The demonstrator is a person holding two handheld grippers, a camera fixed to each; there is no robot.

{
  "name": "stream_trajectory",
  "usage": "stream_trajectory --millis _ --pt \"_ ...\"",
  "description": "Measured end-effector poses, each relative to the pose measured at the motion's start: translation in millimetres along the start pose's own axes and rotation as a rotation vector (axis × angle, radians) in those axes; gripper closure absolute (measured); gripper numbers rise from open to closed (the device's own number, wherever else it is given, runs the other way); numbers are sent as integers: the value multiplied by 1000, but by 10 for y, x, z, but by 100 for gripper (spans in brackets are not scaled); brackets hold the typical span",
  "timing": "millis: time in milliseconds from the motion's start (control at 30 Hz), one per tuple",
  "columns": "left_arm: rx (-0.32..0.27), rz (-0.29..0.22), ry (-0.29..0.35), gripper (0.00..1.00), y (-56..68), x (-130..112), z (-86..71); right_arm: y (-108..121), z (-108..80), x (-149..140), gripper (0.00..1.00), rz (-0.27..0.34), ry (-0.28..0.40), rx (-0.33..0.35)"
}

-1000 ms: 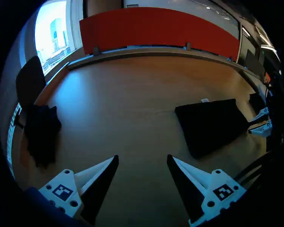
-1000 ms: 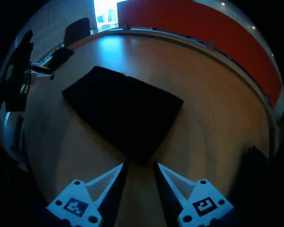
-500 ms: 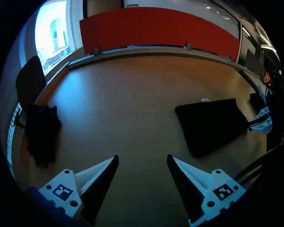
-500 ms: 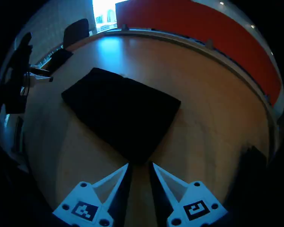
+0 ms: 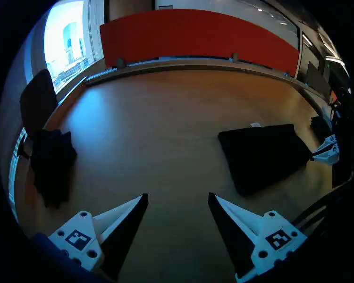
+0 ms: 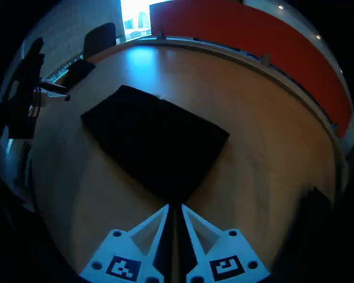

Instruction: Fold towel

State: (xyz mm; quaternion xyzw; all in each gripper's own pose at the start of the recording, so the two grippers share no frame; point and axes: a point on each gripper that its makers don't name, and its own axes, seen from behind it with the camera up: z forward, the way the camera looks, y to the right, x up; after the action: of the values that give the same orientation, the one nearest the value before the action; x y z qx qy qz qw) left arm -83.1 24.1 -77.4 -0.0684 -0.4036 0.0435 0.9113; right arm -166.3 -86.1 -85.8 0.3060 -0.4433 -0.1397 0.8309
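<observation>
A black towel [image 5: 264, 155] lies folded flat on the wooden table [image 5: 153, 122], to the right in the left gripper view. My left gripper [image 5: 177, 203] hovers open over bare wood, well left of the towel, with nothing between its fingers. In the right gripper view the towel [image 6: 153, 137] spreads across the middle. My right gripper [image 6: 175, 210] has its fingers closed together on the towel's near corner. That gripper [image 5: 325, 153] also shows small at the towel's right edge. The left gripper [image 6: 54, 92] appears far off at the left.
A black chair [image 5: 35, 101] and a dark bundle of cloth [image 5: 52, 165] sit at the table's left edge. A red partition [image 5: 200, 35] runs along the far edge. Another dark object [image 6: 314, 203] lies at the table's right edge.
My right gripper's fingers have closed from a narrow gap to together at the towel's near corner. The left gripper and the towel have stayed still.
</observation>
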Motion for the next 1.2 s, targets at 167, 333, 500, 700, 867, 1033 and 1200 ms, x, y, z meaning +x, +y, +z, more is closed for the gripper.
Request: stream_trajectory --millis 167,333,500,700,867,1033,1200 --pt "0 -1 0 6 4 -8 -7 -3 -13 46 95 -5 13 -5" --pt "0 -6 3 6 -5 -11 -26 -5 -64 186 95 -18 41 -17" --pt "1 -12 8 6 -26 -12 -60 -41 -128 401 95 -44 72 -23" --pt "4 -19 15 6 -76 -16 -117 -119 -208 757 95 -83 128 -28" --pt "7 -24 22 6 -115 -11 -164 -196 -269 1094 95 -116 177 -30" --pt "6 -28 28 6 -140 -17 -207 -289 -305 1393 95 -145 215 -27" --pt "8 -31 32 6 -176 -31 -246 -377 -317 1554 95 -167 232 -21"
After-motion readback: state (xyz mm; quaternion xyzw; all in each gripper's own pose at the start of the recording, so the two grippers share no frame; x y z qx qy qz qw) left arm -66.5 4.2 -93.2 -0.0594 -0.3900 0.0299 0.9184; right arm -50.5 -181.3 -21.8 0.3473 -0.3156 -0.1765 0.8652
